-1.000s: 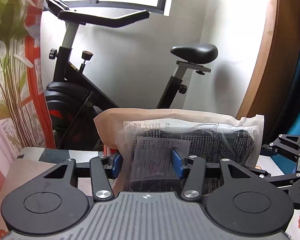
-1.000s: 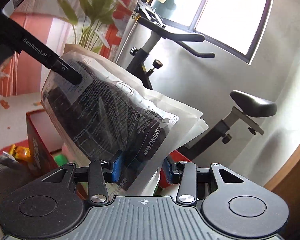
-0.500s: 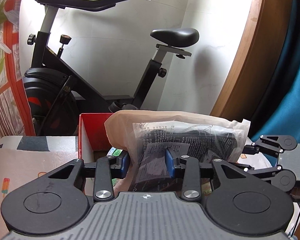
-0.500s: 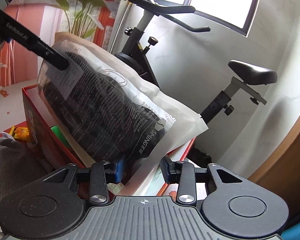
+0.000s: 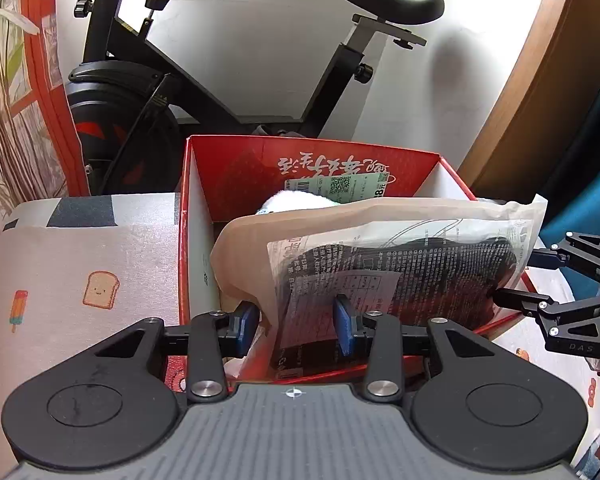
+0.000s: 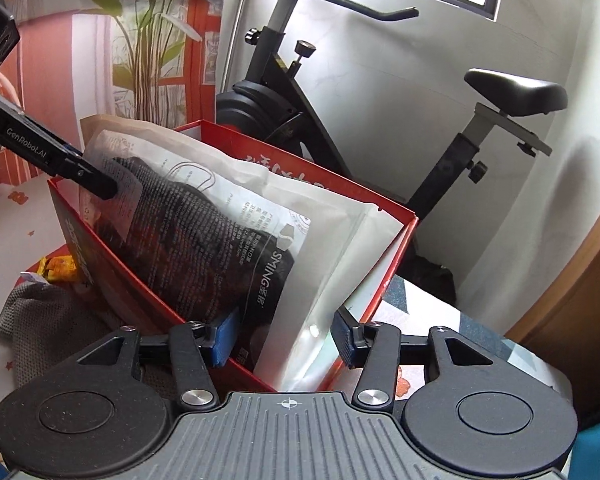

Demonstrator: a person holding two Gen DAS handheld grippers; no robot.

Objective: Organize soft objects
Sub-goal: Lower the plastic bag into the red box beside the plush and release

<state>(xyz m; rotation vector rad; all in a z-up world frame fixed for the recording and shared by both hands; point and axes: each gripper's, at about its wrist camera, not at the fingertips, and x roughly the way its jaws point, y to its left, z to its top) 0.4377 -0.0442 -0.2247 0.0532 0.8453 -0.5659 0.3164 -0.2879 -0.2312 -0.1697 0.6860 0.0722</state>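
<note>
A clear and kraft-paper bag (image 5: 400,264) holding a black garment stands in the red cardboard box (image 5: 235,160), leaning along its length. My left gripper (image 5: 295,324) straddles the bag's near end. Its jaws are opening, and a gap shows beside the left pad. In the right wrist view the bag (image 6: 219,232) sits inside the box (image 6: 380,204), and my right gripper (image 6: 283,336) spans its lower corner over the box wall. These jaws are opening too, and the right pad is clear of the plastic. The right gripper (image 5: 528,276) shows at the bag's far end in the left wrist view.
A white soft item (image 5: 295,202) lies deeper in the box. A grey knit cloth (image 6: 47,320) and a yellow packet (image 6: 59,270) lie on the printed table cover (image 5: 79,272) beside the box. An exercise bike (image 5: 147,92) stands behind, with a wooden door frame (image 5: 540,100) at right.
Both grippers came down with the bag, which was above the box and now stands inside it. Both pairs of jaws are wider than half a second ago.
</note>
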